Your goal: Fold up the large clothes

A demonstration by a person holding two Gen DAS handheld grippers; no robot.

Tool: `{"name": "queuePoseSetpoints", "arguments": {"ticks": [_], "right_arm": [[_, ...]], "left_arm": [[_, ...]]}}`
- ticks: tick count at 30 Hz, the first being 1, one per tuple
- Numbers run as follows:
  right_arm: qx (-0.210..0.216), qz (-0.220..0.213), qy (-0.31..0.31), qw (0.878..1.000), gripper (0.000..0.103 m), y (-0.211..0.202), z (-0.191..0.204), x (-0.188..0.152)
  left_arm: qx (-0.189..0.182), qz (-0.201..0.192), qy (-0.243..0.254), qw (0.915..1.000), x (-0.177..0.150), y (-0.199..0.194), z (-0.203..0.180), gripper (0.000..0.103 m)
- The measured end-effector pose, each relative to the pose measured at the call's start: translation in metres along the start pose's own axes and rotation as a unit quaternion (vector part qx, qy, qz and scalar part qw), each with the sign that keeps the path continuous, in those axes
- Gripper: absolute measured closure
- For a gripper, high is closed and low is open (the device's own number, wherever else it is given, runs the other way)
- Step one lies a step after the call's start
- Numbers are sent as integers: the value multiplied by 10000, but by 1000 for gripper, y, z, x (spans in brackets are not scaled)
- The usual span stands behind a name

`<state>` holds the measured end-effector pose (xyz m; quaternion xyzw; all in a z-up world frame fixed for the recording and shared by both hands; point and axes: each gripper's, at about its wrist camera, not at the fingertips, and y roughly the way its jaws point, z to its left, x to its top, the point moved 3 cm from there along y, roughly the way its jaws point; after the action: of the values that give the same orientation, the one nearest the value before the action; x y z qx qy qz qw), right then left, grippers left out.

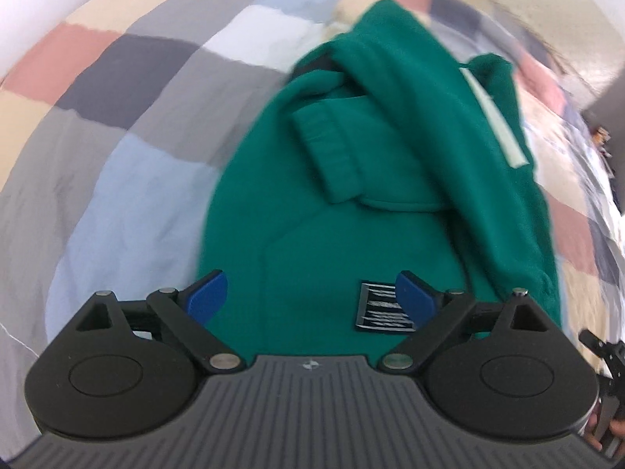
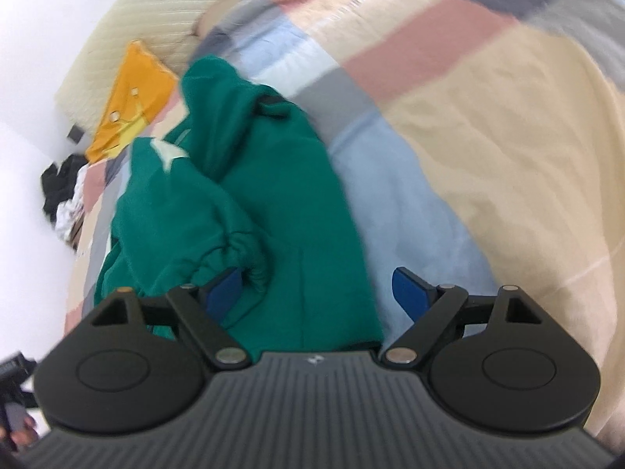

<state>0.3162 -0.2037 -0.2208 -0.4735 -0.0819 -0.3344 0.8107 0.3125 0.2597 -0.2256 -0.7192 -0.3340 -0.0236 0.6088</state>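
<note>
Left hand-held gripper (image 1: 312, 297): I am holding it with jaws standing wide and nothing between the blue pads; it is hanging over the near part of the green sweatshirt (image 1: 351, 215), just by the striped woven label (image 1: 384, 308).
Right hand-held gripper (image 2: 318, 293): I am holding it wide too, gripping nothing; its left pad is sitting right against a gathered cuff (image 2: 234, 258), so closing carelessly is risking a snag on that bunch instead of a clean edge.
Sweatshirt: it is lying on the bed's patchwork quilt (image 1: 117, 136), partly folded, with one sleeve crossing the body and a ribbed cuff (image 1: 328, 148) resting on top.
Risk, near: with both grippers letting go, the loose folds are likely springing open or sliding.
Risk, middle: the crossed sleeve is sitting crooked, so a further fold is probably trapping a lump.
Risk, far: the far end is bunching toward the yellow garment (image 2: 129, 101) near the head of the bed; dragging could be pulling it askew.
</note>
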Motion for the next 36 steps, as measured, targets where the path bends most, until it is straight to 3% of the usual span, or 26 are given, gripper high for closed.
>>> {"name": "queuePoseSetpoints", "arguments": {"ticks": [4, 8, 14, 21, 23, 28, 33, 36], "right_arm": [[-60, 179, 731, 9971, 17, 11, -23, 1], [400, 623, 1449, 9867, 17, 29, -39, -4], [877, 939, 1678, 9774, 11, 40, -33, -9], [1955, 811, 1833, 9600, 11, 32, -16, -7], [1827, 811, 1746, 9641, 11, 34, -14, -6], [1050, 848, 1881, 9728, 13, 43, -27, -9], [787, 933, 1409, 9825, 13, 49, -17, -11], [814, 1058, 1378, 9814, 11, 54, -18, -13]], "left_arm": [[367, 91, -71, 9993, 4, 12, 14, 8], [386, 396, -503, 9972, 10, 33, 35, 8], [206, 683, -1307, 9889, 8, 55, 62, 8], [150, 699, -1301, 9889, 2, 59, 63, 8], [202, 693, -1300, 9889, 2, 60, 64, 8], [400, 856, -1266, 9874, 1, 73, 66, 8], [535, 1051, -1034, 9876, -2, 81, 52, 12], [541, 1123, -815, 9889, -3, 81, 42, 19]]}}
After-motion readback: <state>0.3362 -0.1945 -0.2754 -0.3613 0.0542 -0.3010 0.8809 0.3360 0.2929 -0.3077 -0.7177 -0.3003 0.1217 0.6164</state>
